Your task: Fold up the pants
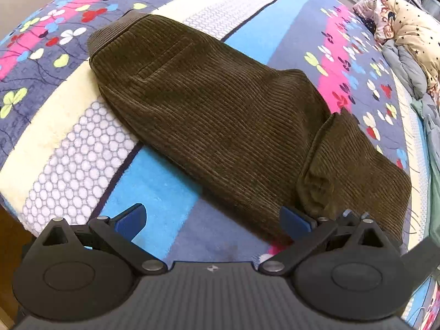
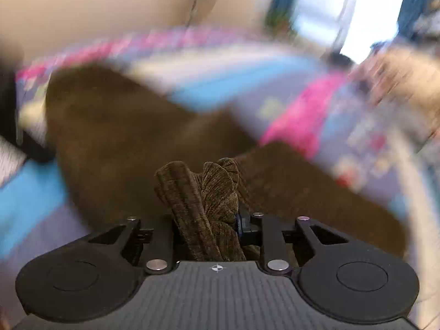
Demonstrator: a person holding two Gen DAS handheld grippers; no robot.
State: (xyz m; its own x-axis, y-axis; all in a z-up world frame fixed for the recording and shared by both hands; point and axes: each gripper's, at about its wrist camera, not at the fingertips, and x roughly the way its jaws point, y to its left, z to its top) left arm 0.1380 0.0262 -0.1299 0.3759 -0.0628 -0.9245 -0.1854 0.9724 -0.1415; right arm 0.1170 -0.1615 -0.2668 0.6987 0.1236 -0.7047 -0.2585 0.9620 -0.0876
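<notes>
Item: brown corduroy pants [image 1: 220, 104], lying across the blanket [image 1: 165, 192].
We are holding the left gripper [image 1: 213, 220] spread wide beside a leg, gripping nothing; we are pinching bunched pants fabric [image 2: 209, 206] in the right gripper [image 2: 207, 225]; that view is blurring.

You have dark olive-brown corduroy pants [image 1: 209, 104] lying flat across the patterned bed, waistband at the far left with a back pocket seam showing on the upper layer. The legs run diagonally toward you and to the right, where the lower end is doubled back in a soft fold. In the blurred right wrist view, a bunched hem [image 2: 209, 206] stands gathered up.
</notes>
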